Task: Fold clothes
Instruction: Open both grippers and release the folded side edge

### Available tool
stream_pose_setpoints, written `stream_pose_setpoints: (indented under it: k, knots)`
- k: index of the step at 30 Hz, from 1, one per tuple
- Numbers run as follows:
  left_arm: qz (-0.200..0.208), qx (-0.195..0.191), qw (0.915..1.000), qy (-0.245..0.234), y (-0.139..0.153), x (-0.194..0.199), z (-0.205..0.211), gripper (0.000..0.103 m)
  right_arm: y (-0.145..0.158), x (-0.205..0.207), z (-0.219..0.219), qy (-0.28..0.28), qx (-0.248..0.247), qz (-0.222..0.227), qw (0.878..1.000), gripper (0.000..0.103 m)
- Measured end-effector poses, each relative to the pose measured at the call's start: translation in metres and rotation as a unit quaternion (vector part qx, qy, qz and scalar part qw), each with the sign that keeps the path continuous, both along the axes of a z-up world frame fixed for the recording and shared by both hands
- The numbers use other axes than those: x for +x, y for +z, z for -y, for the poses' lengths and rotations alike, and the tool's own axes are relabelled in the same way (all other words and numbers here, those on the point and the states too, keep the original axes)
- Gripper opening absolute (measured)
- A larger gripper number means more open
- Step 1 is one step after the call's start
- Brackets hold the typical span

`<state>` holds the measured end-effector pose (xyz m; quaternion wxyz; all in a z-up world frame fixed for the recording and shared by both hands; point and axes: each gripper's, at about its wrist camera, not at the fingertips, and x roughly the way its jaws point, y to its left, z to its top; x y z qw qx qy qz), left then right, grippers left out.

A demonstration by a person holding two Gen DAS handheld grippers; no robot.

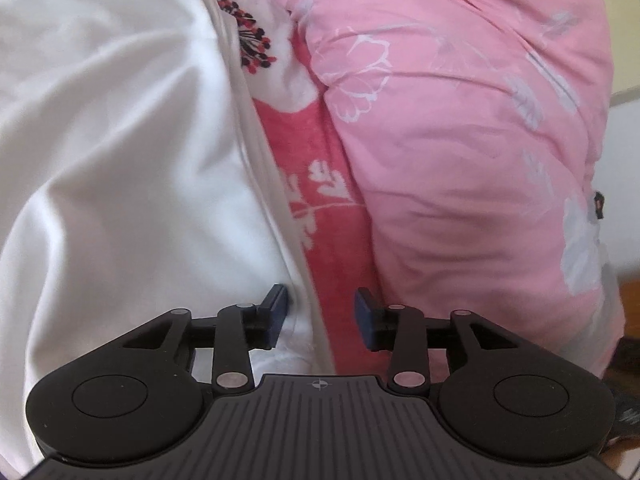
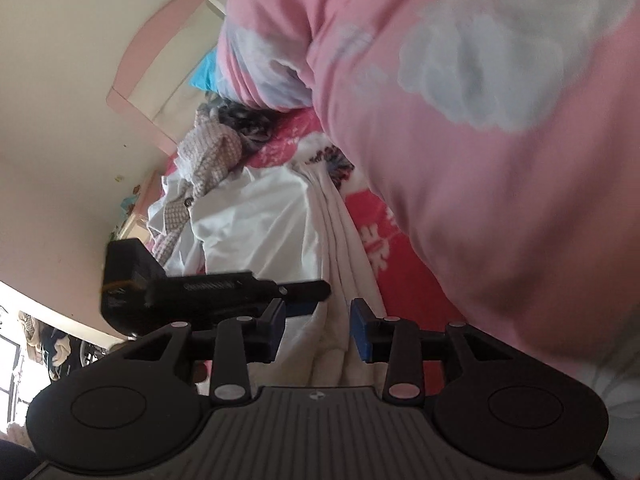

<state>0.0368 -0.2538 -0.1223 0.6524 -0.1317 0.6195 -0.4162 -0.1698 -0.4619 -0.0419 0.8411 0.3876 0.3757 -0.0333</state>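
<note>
A bed covered by a red blanket (image 1: pixel 320 216) with white flowers runs up the middle of the frame. On it lie a white garment (image 1: pixel 120 160) at the left and a pink quilt (image 1: pixel 460 140) at the right. In the right wrist view, a checked garment (image 2: pixel 208 160) lies at the centre left, touching the white one.

White garment (image 1: pixel 120 140) – smooth matt cloth; red floral blanket (image 1: pixel 316 208) – fuzzy; pink quilt (image 1: pixel 460 140) – soft cotton.

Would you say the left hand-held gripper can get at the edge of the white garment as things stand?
Probably yes. The left hand-held gripper is open right over the white garment, whose edge lies between its fingers, with nothing on top of it. The pink quilt lies off to one side.
</note>
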Motion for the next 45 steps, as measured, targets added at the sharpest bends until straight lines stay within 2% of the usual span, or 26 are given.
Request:
stream_pose_setpoints:
  k: [4, 7, 11, 14, 15, 17, 18, 21, 26, 31, 37, 41, 43, 45]
  knots:
    - [-0.015, -0.021, 0.9997, 0.002, 0.005, -0.003, -0.001, 0.039, 0.017, -0.008, -0.001, 0.004, -0.033, 0.01, 0.999, 0.039]
    - [-0.008, -0.036, 0.9993, 0.002, 0.013, -0.005, -0.005, 0.039, 0.05, -0.025, -0.002, 0.015, -0.074, 0.023, 0.997, 0.039]
    - [0.02, -0.056, 0.9982, -0.003, 0.026, -0.009, -0.019, 0.04, 0.111, -0.064, -0.01, 0.033, -0.17, -0.004, 0.985, 0.04]
    - [0.048, -0.066, 0.9966, -0.013, 0.033, -0.016, -0.032, 0.041, 0.15, -0.089, -0.021, 0.072, -0.203, -0.022, 0.976, 0.051]
    - [0.064, -0.065, 0.9957, -0.02, 0.035, -0.021, -0.036, 0.041, 0.158, -0.092, -0.026, 0.092, -0.202, -0.029, 0.975, 0.056]
    - [0.094, -0.064, 0.993, -0.034, 0.039, -0.031, -0.044, 0.042, 0.162, -0.092, -0.037, 0.134, -0.181, -0.03, 0.974, 0.061]
    - [0.109, -0.063, 0.9912, -0.041, 0.041, -0.037, -0.048, 0.042, 0.157, -0.088, -0.043, 0.153, -0.165, -0.03, 0.974, 0.066]
    - [0.148, -0.053, 0.9858, -0.06, 0.043, -0.055, -0.059, 0.044, 0.119, -0.059, -0.055, 0.167, -0.128, -0.042, 0.977, 0.067]
    - [0.207, -0.024, 0.9751, -0.076, 0.042, -0.083, -0.077, 0.044, 0.04, -0.004, -0.046, 0.114, -0.022, -0.073, 0.991, 0.064]
    - [0.26, 0.01, 0.9611, -0.093, 0.033, -0.105, -0.091, 0.044, -0.021, 0.04, -0.038, 0.069, 0.008, -0.111, 0.991, 0.064]
    - [0.293, 0.025, 0.9499, -0.106, 0.024, -0.116, -0.099, 0.044, -0.058, 0.064, -0.038, 0.058, 0.017, -0.145, 0.988, 0.063]
    - [0.308, 0.025, 0.9438, -0.118, 0.021, -0.12, -0.099, 0.044, -0.069, 0.063, -0.04, 0.066, 0.044, -0.158, 0.984, 0.063]
    - [0.321, 0.021, 0.9376, -0.132, 0.021, -0.125, -0.096, 0.044, -0.072, 0.065, -0.045, 0.075, 0.052, -0.158, 0.983, 0.063]
    - [0.343, 0.019, 0.9269, -0.15, 0.021, -0.133, -0.087, 0.046, -0.074, 0.064, -0.047, 0.079, 0.061, -0.16, 0.982, 0.063]
